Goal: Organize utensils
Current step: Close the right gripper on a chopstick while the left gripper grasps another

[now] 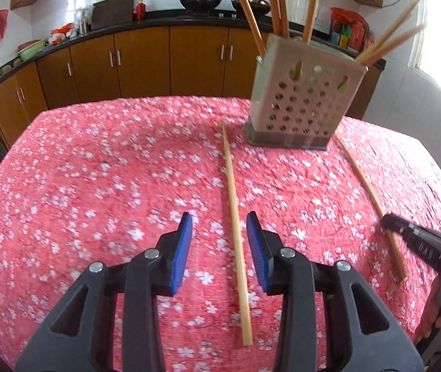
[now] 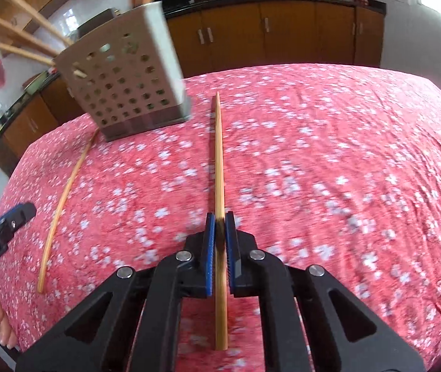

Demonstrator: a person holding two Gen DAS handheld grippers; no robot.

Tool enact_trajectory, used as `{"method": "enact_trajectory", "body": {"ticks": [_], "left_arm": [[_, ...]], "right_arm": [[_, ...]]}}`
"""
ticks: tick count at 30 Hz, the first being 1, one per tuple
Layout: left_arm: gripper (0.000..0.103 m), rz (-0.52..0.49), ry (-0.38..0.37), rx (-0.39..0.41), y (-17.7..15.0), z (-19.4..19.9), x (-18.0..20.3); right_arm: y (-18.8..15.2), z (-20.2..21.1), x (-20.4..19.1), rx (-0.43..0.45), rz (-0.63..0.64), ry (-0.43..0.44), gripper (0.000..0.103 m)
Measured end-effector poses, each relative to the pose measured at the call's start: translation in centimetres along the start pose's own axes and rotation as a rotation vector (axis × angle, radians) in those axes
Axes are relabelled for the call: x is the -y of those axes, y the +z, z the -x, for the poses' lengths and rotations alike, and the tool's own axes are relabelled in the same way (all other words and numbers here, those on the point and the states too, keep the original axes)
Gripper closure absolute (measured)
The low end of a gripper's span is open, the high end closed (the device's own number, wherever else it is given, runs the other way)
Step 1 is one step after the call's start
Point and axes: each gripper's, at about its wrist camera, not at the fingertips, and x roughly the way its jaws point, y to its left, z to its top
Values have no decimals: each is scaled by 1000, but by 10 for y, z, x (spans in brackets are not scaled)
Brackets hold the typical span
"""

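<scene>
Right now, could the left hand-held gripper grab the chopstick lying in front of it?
Probably yes. The left hand-held gripper is open, its fingers either side of the chopstick on the tablecloth, with nothing between them.

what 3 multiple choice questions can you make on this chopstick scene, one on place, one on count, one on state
1. Where is the perforated holder standing?
A. on the red floral tablecloth
B. on the kitchen counter
C. in a drawer

2. How many chopsticks lie outside the holder, down at the table?
A. one
B. two
C. four

3. What is the right claw doing?
A. open, empty
B. shut on a chopstick
C. holding the holder

Answers:
1. A, its dark base sits on the cloth.
2. B, one chopstick lies between the open left claw's blue pads, the other chopstick is at the right claw.
3. B, its pads pinch that stick.
</scene>
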Motion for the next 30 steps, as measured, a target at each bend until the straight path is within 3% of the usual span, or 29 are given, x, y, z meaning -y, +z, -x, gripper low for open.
{"method": "enact_trajectory", "body": {"ticks": [5,10,12,20,25,30], "left_arm": [[68,-22,5,-42,-4,-16,9],[91,-27,51,-71,-5,-29,11],[95,-29,65,-71,-4,-31,9],[94,40,135,-77,9,-38,-27],[85,53,121,-65,10,-38,-36],[84,47,118,-67,12,-39,-35]], "right_arm": [[4,0,17,5,-27,-16,96],[1,5,20,10,-14,-16,96],[3,2,17,9,-9,-12,96],[12,-11,13,14,16,-27,96],[16,-16,11,14,33,-34,95],[17,-17,13,13,23,-25,95]]}}
